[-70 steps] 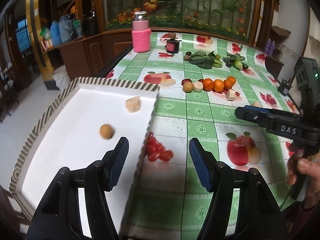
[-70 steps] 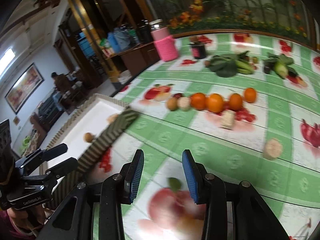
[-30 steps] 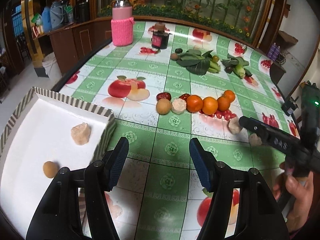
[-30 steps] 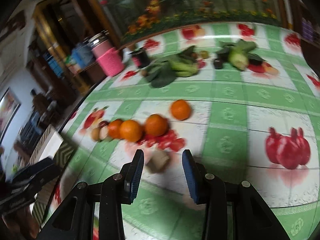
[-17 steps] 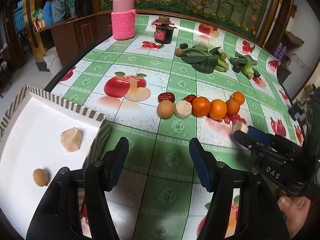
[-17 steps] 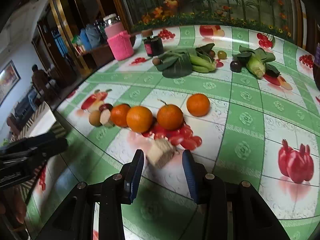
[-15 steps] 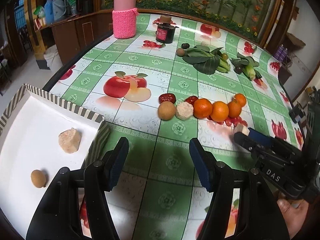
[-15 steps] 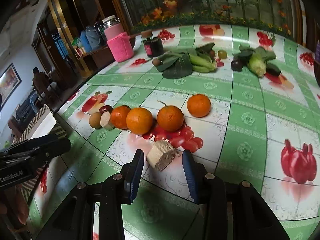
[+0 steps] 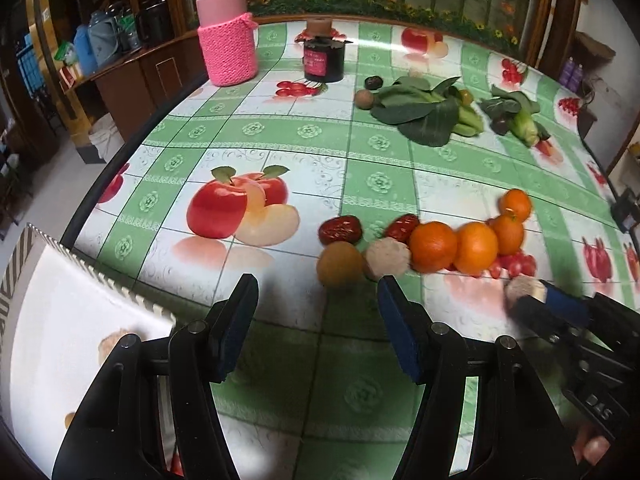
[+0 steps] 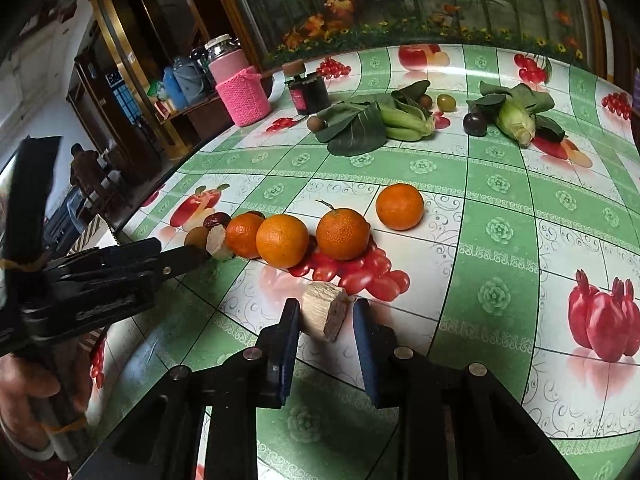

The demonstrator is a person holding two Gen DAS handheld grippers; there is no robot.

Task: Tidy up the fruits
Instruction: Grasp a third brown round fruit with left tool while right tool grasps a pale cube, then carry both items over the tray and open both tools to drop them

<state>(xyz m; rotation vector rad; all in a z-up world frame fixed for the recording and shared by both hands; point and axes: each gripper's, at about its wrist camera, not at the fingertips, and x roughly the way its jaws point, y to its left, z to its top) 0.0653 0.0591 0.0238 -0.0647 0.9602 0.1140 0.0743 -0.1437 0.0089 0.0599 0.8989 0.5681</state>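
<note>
One pale cut chunk [image 10: 325, 311] sat between my right gripper's [image 10: 325, 328] closing jaws, contact uncertain; looked light, fibrous, crumbly, best pinched across its flat sides.

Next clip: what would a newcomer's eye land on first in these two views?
Probably the row of oranges across the middle of the green-checked fruit-print tablecloth. Next, the right tool, whose jaws have just been closing around a pale cut fruit chunk in front of that row. After that, the pink knitted jar at the far left edge and the leafy greens behind.
</note>
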